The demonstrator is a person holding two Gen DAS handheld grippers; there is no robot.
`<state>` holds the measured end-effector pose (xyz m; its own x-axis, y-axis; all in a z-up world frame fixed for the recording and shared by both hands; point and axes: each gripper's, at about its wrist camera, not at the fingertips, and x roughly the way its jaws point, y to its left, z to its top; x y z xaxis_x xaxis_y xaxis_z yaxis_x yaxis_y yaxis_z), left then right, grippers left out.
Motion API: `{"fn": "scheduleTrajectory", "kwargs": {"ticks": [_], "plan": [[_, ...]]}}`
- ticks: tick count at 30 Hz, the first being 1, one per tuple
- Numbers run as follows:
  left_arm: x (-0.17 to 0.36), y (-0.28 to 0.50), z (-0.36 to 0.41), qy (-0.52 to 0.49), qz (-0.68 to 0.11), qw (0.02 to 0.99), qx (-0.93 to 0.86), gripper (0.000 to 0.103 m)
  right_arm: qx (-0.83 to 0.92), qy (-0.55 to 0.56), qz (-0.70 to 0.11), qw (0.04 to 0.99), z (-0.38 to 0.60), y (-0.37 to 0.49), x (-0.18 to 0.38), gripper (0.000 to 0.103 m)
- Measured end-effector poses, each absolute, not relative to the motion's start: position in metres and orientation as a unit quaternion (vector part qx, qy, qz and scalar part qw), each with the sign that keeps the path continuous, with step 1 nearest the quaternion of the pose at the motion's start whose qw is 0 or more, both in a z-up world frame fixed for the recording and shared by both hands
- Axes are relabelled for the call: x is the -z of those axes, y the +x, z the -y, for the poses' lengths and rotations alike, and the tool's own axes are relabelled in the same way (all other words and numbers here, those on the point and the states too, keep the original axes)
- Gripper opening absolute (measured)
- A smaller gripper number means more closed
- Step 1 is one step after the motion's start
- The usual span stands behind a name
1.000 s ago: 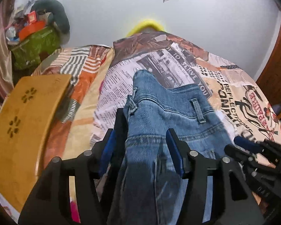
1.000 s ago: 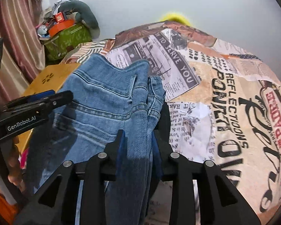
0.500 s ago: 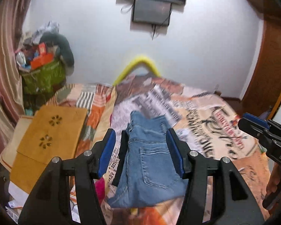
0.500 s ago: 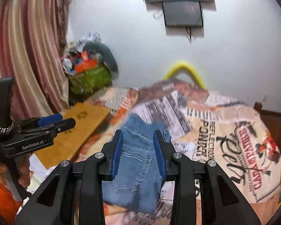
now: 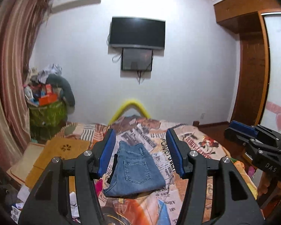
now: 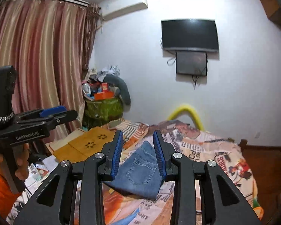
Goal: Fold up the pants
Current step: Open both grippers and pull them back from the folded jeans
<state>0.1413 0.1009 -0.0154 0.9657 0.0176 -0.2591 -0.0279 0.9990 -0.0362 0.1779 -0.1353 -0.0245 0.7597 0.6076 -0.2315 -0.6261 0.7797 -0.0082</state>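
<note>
The blue jeans lie folded in a compact rectangle on the printed bedspread, back pocket facing up. They also show in the right wrist view. My left gripper is open and empty, held well above and back from the jeans. My right gripper is open and empty, also raised away from the bed. Each gripper appears at the edge of the other's view, the right one and the left one.
A wooden lap table lies left of the bed. A green basket piled with clutter stands by the striped curtain. A TV hangs on the far wall. A wooden wardrobe is at right.
Both grippers let go of the jeans and pulled up and back from the bed. The jeans now lie folded on the bedspread, far below both cameras.
</note>
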Motion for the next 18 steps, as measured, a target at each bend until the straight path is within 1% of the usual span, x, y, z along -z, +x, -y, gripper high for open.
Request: {"fn": "scheduleTrajectory", "kwargs": {"ticks": [9, 11, 12, 13, 14, 15, 16, 17, 18], "plan": [[0.006, 0.057, -0.07, 0.0, -0.078, 0.997, -0.025, 0.056, -0.34, -0.019, -0.06, 0.938, 0.148, 0.12, 0.017, 0.03], [0.007, 0.048, -0.064, 0.006, -0.072, 0.997, -0.03, 0.065, -0.331, -0.021, -0.052, 0.942, 0.149, 0.112, 0.018, 0.03], [0.008, 0.042, -0.062, 0.005, -0.069, 0.997, -0.028, 0.067, -0.329, -0.017, -0.052, 0.943, 0.15, 0.109, 0.02, 0.03], [0.009, 0.039, -0.062, 0.003, -0.068, 0.997, -0.026, 0.068, -0.327, -0.014, -0.054, 0.943, 0.151, 0.108, 0.021, 0.035], [0.011, 0.037, -0.061, 0.002, -0.07, 0.997, -0.022, 0.069, -0.326, -0.01, -0.054, 0.944, 0.153, 0.105, 0.021, 0.044], [0.012, 0.034, -0.06, 0.002, -0.07, 0.997, -0.023, 0.071, -0.325, -0.007, -0.053, 0.944, 0.153, 0.104, 0.023, 0.049], [0.013, 0.029, -0.059, 0.003, -0.069, 0.997, -0.026, 0.076, -0.321, -0.005, -0.051, 0.946, 0.153, 0.103, 0.023, 0.057], [0.014, 0.028, -0.058, 0.004, -0.066, 0.997, -0.03, 0.085, -0.316, -0.005, -0.048, 0.948, 0.155, 0.1, 0.024, 0.064], [0.016, 0.025, -0.058, 0.004, -0.063, 0.997, -0.032, 0.088, -0.31, -0.006, -0.047, 0.95, 0.155, 0.098, 0.025, 0.067]]}}
